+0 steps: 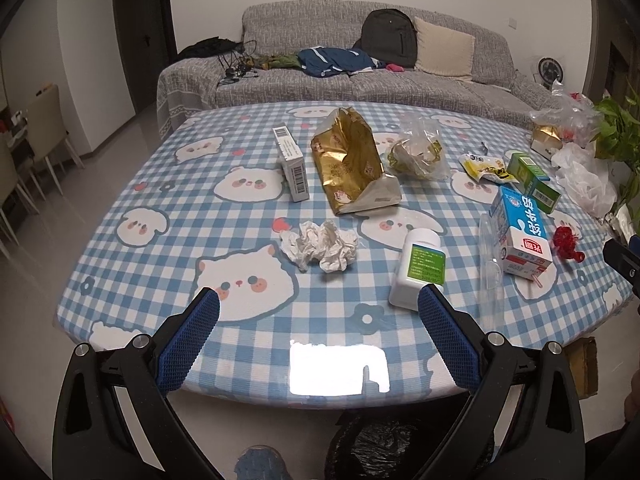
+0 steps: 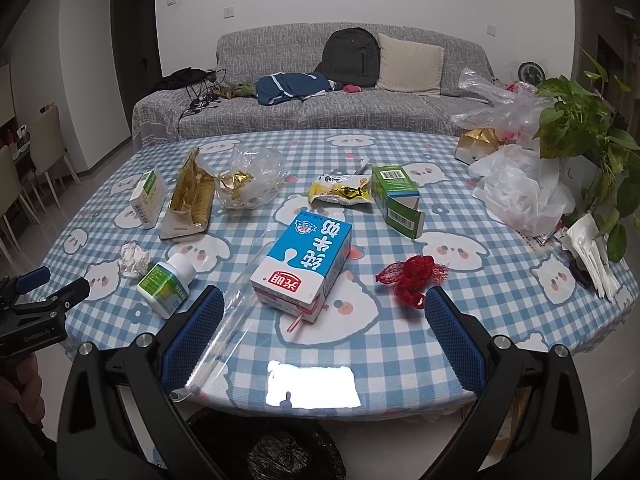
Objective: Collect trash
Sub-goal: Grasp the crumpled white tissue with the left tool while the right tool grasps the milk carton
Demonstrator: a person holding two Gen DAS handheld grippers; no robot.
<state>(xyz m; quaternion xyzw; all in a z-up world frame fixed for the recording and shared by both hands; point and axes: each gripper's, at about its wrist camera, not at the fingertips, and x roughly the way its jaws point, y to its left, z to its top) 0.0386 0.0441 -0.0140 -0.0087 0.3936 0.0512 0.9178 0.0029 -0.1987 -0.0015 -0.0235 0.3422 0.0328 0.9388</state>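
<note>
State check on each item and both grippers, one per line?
left hand-held gripper: open, empty
right hand-held gripper: open, empty
milk carton: lying flat, straw in
pill bottle: on its side, capped
green box: end flap open
gold bag: torn open, crumpled
tissue: crumpled
red net: bunched
black bin bag: below table edge

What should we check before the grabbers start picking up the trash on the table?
1. Left gripper open and empty: ok.
2. Right gripper open and empty: ok.
3. Milk carton between the right fingers' line, nothing on top: ok.
4. Crumpled tissue ahead of the left gripper, free of other items: ok.
5. Black-lined bin below the table edge, ready: ok.
6. Whether the white bottle is empty trash: cannot tell.
</note>
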